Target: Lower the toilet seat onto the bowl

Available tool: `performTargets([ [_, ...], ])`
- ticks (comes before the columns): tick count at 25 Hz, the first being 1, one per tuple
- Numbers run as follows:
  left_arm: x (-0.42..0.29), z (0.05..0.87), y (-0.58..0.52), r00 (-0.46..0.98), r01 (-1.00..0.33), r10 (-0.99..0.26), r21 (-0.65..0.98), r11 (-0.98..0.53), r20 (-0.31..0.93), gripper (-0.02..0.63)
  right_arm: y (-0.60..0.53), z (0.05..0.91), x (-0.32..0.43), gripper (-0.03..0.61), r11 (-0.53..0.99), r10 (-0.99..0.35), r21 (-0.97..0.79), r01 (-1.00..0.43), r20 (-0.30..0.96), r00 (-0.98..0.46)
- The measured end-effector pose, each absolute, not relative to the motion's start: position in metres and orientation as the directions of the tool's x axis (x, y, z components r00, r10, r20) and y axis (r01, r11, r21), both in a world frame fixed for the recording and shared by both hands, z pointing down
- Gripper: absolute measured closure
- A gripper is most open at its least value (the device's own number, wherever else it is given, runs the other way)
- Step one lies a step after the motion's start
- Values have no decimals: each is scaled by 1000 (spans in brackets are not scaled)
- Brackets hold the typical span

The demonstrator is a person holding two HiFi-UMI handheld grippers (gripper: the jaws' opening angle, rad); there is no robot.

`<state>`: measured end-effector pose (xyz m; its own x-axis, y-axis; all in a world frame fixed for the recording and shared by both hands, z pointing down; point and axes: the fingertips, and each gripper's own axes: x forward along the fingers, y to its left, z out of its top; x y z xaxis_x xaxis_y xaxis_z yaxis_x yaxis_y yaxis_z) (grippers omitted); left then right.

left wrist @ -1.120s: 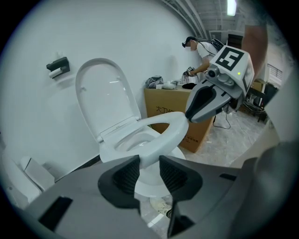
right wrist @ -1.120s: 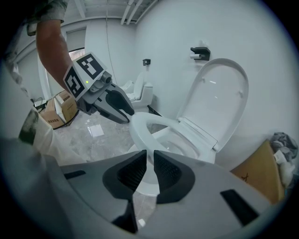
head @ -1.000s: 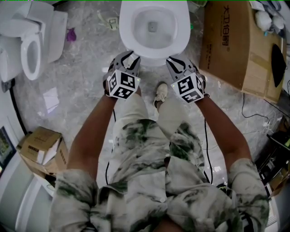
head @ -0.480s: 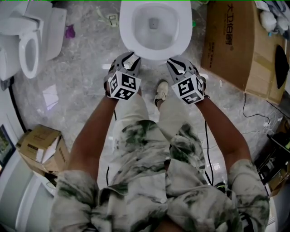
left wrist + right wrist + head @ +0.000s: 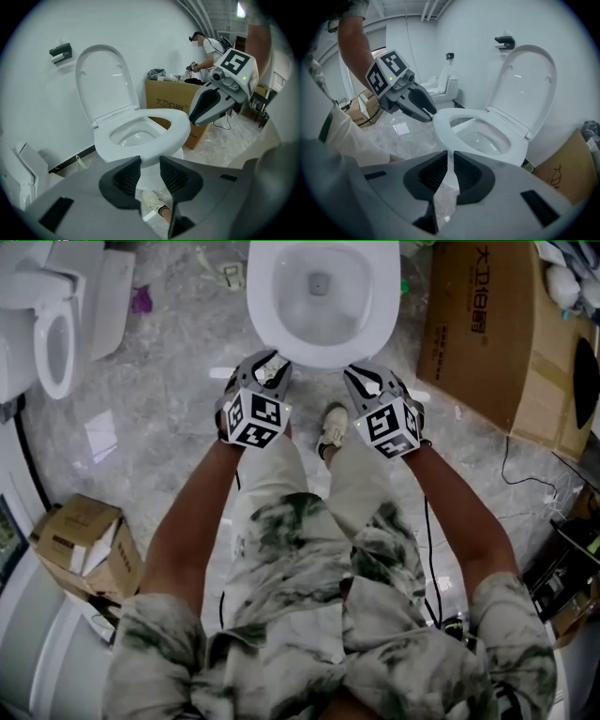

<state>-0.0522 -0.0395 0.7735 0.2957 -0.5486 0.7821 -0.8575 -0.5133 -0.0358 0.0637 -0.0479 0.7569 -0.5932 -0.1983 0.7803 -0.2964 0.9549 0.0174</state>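
Note:
The white toilet seat [image 5: 323,345] lies flat on the bowl [image 5: 140,136], and the lid [image 5: 105,79] stands upright against the wall. In front of the bowl's near rim my left gripper [image 5: 265,364] hangs open, a clear gap between its pads [image 5: 125,174] and nothing in it. My right gripper [image 5: 362,373] is level with it on the other side. Its jaws stand only a narrow slit apart [image 5: 451,158] and hold nothing. Neither gripper touches the seat [image 5: 445,129]. Each shows in the other's view, the right gripper [image 5: 197,117] and the left gripper [image 5: 427,114].
A large cardboard box [image 5: 487,334] stands right of the toilet. A second toilet [image 5: 47,324] is at the far left, a small open carton [image 5: 80,545] at the near left. My shoe [image 5: 333,427] is just below the bowl. Cables [image 5: 525,479] trail at right.
Both grippers have sunk a little in front of the bowl. The seat and lid lie as before, and the jaws look unchanged.

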Motion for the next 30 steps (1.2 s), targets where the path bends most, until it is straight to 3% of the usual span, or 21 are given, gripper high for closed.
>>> performTargets([
  [30,-46,880,-19,295,-874,-489,24,-486,821,472,-26,865,69,518,960,-113,-63,-273,805,-582],
])
